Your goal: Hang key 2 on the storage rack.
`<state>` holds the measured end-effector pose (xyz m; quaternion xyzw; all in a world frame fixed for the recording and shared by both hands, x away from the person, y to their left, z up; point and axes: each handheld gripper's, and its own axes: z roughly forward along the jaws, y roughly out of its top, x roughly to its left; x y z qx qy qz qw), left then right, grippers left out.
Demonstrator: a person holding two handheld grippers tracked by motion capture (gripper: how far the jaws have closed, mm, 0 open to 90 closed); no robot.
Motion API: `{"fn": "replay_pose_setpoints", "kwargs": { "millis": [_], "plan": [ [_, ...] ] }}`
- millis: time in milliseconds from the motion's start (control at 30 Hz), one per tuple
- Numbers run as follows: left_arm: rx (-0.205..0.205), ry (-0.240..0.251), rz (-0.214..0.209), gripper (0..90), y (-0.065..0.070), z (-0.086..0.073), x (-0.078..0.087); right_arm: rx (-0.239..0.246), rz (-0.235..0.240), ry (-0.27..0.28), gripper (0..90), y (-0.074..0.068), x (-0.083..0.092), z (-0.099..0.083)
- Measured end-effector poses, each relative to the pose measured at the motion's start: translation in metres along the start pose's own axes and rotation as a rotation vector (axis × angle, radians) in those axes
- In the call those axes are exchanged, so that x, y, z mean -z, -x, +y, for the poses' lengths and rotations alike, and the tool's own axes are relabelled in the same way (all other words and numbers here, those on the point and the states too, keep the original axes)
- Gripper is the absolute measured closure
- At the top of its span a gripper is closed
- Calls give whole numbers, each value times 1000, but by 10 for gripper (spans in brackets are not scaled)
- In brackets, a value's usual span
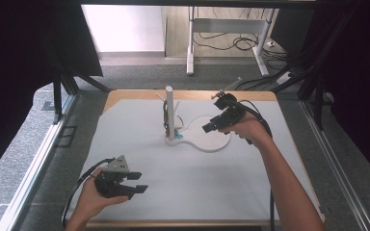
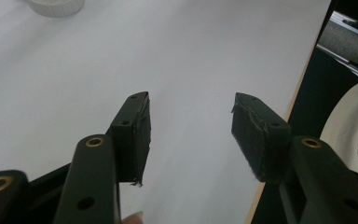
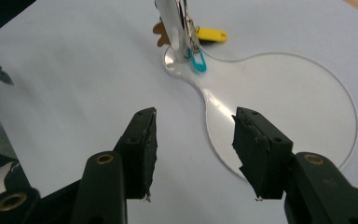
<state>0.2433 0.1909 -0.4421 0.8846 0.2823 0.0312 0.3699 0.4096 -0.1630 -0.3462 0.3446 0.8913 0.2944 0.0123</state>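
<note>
White covering is spreading over the whole table (image 1: pixel 139 192) in the high view, with dark curtains hanging at both sides and a desk frame and loose cables lying on the floor beyond. Near the far middle a clear stand (image 1: pixel 207 139) is sitting on the covering, its upright post (image 1: pixel 169 110) carrying small tagged items at its foot. The right gripper (image 1: pixel 211 126) is hovering over the round end of the stand with nothing in it, while the left gripper (image 1: pixel 136 182) is resting near the front left corner, also carrying nothing.

From the left gripper view, the jaws are standing apart over bare white covering with nothing between them, and a white round object (image 2: pixel 56 5) is peeking in at the top edge.

From the right gripper view, the jaws are gaping above the stand's clear edge, empty. At the foot of the post a yellow tag (image 3: pixel 210 35), a teal clip (image 3: pixel 197 61) and a brown tag (image 3: pixel 160 33) are hanging or lying close together. Judging by this, the hanging work is looking finished or paused, since no loose item is waiting on the table.
</note>
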Motion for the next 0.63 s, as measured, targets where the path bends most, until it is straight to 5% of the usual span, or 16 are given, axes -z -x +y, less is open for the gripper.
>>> {"fn": "replay_pose_setpoints", "kwargs": {
  "millis": [367,633],
  "plan": [
    [18,7,18,473,-3,-3,3,-15,7,109,486,2,12,-99],
    [40,12,25,467,-7,-2,2,-4,-27,159,455,-3,15,-120]
  ]
}}
